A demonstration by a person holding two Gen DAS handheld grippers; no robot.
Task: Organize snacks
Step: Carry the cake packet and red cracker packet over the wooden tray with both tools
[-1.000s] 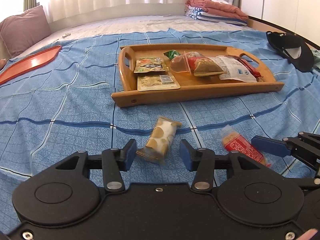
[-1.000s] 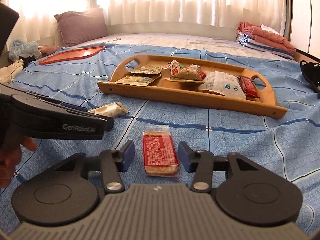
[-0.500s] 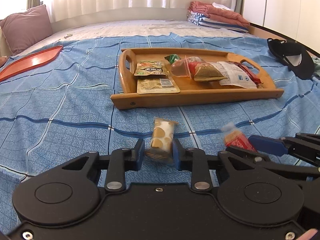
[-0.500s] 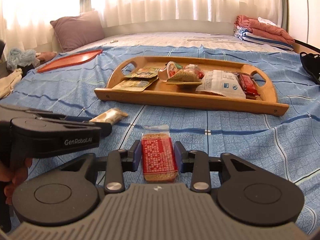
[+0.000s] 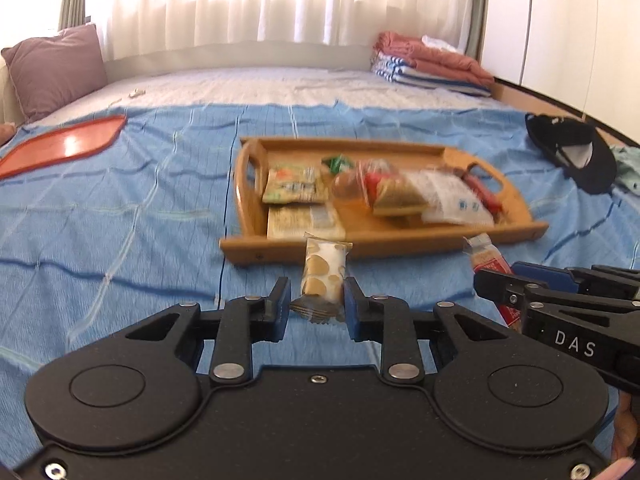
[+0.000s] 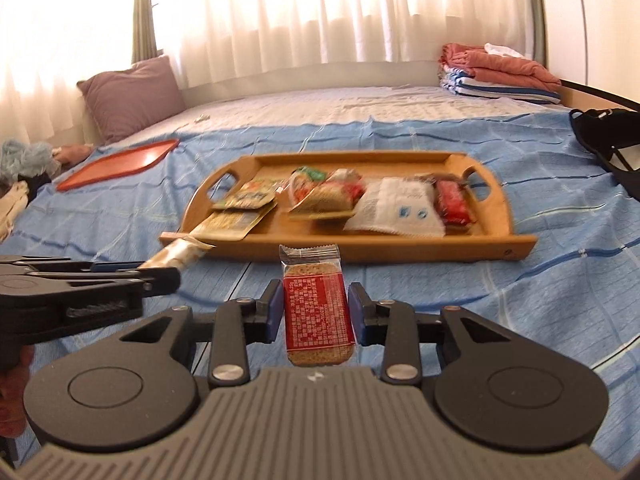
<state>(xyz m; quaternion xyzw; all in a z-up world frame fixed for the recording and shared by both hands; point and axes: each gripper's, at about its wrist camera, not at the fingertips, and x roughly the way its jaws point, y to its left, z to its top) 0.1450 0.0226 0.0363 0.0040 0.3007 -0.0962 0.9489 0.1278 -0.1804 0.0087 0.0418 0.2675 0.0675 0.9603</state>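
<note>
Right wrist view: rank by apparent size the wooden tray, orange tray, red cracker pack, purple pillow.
1. wooden tray
2. purple pillow
3. orange tray and red cracker pack: look about alike, and the pack sits right at the camera in the right gripper, so no ranking.

Bright backlit curtains (image 6: 320, 12) glaring, motion-blurred tray (image 5: 400, 248), fisheye-curved edges
</note>
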